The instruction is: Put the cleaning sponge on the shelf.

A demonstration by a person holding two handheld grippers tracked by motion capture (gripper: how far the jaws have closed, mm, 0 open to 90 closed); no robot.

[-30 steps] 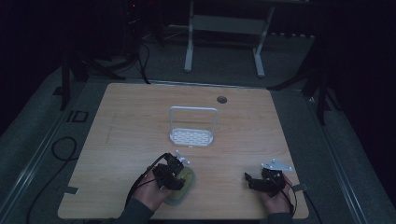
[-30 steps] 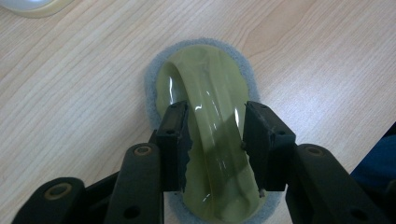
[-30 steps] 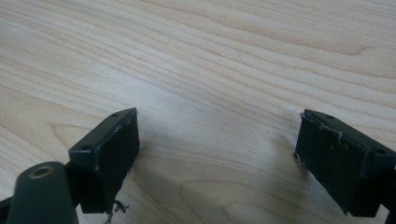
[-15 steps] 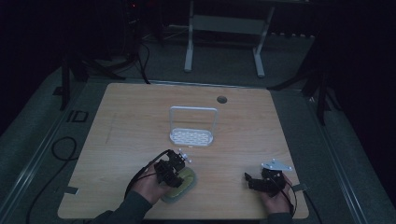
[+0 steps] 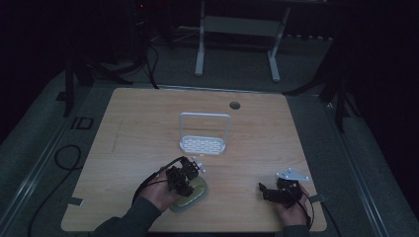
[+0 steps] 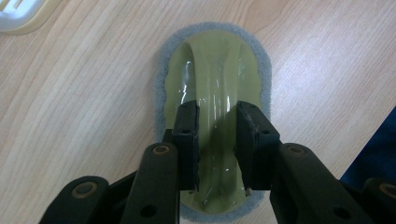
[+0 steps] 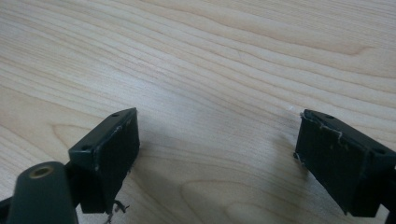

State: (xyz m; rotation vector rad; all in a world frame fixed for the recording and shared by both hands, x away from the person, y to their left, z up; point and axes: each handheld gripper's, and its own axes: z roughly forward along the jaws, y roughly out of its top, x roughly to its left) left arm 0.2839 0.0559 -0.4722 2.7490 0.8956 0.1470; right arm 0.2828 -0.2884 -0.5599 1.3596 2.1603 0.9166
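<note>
Near the rack, on its near side: your scrubber (image 5: 190, 191) lies flat on the table (image 5: 148, 118), grey pad down and green handle ridge up, which is why you can take it from above.
Scrubber against the rack: just toward you from the white rack (image 5: 203, 138), slightly to its left, not touching it; the left gripper view shows a corner of the rack base (image 6: 14, 16) beyond the scrubber's far end.
Left gripper (image 6: 217, 140): your jaws have just been closing and now pinch the raised green handle (image 6: 212, 93) from both sides, the pads pressed on its flanks rather than on the soft pad edge. I judge that is the sound choice, since the ridge is the stiff part and gives a square grip.
Left hand (image 5: 160, 195): it sits toward you from the scrubber, so the gripper reaches away from you along the scrubber's length.
Right gripper (image 5: 272, 190): well to the right of the rack and nearer to you, with jaws spread wide over bare wood (image 7: 210, 70) and nothing between them; it looks parked out of the way.
Step in hand: you seem to have secured the scrubber; lifting it is not yet done.
Likely destination: the rack stands upright and free, so it looks the natural place for the scrubber, though that is only a guess.
</note>
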